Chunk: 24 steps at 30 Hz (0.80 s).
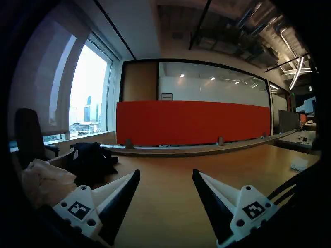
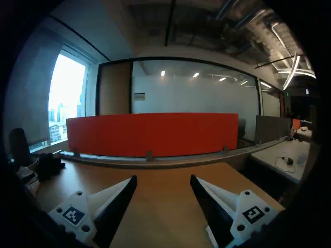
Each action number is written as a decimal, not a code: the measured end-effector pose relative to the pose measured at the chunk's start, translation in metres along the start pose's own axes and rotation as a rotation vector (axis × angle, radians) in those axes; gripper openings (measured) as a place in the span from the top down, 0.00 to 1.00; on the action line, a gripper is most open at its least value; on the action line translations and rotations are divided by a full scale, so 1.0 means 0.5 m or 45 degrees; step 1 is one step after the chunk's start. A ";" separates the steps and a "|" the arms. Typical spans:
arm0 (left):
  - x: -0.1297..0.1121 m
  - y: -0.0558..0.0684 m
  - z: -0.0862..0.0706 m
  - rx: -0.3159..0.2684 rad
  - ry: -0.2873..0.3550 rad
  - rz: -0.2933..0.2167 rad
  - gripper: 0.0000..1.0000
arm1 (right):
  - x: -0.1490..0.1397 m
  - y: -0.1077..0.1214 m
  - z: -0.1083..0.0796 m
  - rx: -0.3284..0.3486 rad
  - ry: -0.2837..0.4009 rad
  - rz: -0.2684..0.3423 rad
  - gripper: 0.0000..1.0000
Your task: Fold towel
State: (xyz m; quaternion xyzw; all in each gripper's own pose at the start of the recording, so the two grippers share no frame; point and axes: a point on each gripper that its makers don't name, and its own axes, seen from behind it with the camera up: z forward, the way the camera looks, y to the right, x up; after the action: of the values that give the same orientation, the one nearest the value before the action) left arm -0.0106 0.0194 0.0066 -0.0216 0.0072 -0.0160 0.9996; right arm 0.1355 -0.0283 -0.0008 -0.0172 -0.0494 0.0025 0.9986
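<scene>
Red divider (image 1: 192, 122), tan desk (image 1: 231, 161), white fingers (image 1: 103, 192) (black on their inner faces).

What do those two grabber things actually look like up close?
The left gripper and right gripper match: two pointed wedge fingers, white outside, black on the inner faces. Each finger carries a square black-and-white marker and small round holes. Dark cables run beside the left one.

You had the towel (image 1: 46, 178) far off to the left in the left gripper view. It was a cream-white cloth, crumpled into a loose, rumpled heap with no fold laid in it. It sat at the left end of the bench (image 1: 173, 198), its lower edge lost in shadow.
</scene>
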 end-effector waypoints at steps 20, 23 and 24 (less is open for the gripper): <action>-0.041 -0.022 -0.016 0.017 0.024 -0.025 0.06 | -0.045 -0.001 -0.009 -0.009 -0.023 -0.019 0.01; -0.044 -0.027 -0.016 0.023 0.017 -0.020 0.06 | -0.046 -0.003 -0.009 -0.007 -0.025 -0.019 0.01; -0.046 -0.029 -0.015 0.024 0.014 -0.018 0.06 | -0.046 -0.003 -0.009 -0.006 -0.025 -0.019 0.01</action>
State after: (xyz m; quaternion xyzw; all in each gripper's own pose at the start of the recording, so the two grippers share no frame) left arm -0.0340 0.0052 0.0000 -0.0120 0.0125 -0.0232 0.9996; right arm 0.1132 -0.0303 -0.0074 -0.0190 -0.0595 -0.0048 0.9980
